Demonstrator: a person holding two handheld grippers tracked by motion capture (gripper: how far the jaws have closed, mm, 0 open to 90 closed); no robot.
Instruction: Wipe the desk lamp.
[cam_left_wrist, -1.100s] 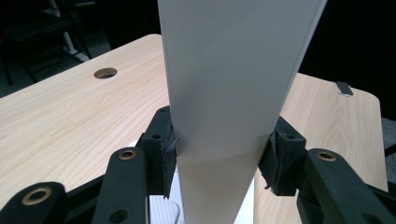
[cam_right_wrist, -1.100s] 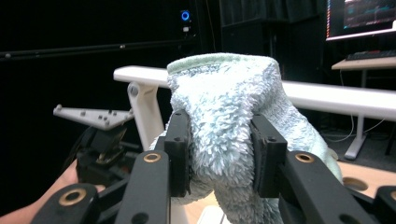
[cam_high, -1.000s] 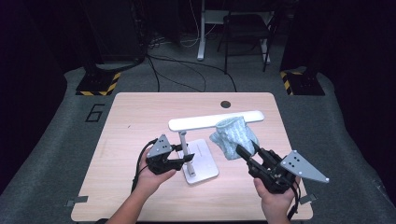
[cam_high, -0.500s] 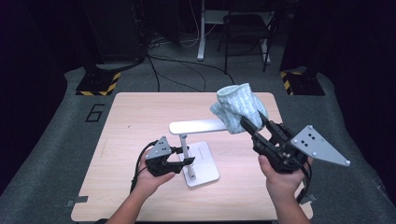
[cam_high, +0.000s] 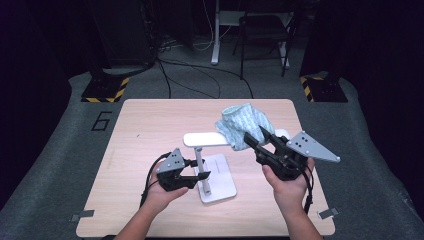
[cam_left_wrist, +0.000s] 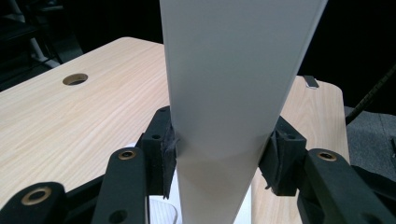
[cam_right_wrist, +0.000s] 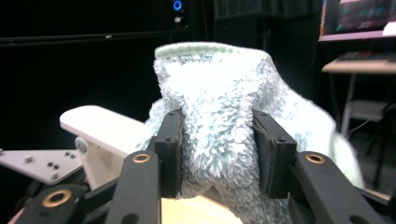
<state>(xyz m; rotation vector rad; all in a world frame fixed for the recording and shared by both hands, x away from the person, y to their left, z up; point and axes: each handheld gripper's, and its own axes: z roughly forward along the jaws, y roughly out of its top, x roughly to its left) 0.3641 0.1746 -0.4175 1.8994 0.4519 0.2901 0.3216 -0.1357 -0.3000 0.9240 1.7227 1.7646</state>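
A: Where did we have the left gripper at this moment?

B: We had it clamped on the white post of the lamp. In the left gripper view both pads pressed against the flat sides of that post, one on each side. The lamp's square base sat flat on the wooden table, and its long white head ran level above it.

A: And the right gripper?

B: We held it raised above the table's right half, jaws pointing away from us and toward the lamp head. Its jaws had just been opening, with the pale blue fluffy cloth between them. In the right gripper view the cloth bulged between the two jaws and both inner faces met its pile, so we recorded it as gripped.

A: Where was the cloth in relation to the lamp?

B: We saw it bunched over the right end of the lamp head, draping down on both sides. Whether it rested its weight on the head we could not tell.

A: Any containers with contents?

B: We saw none on the table.
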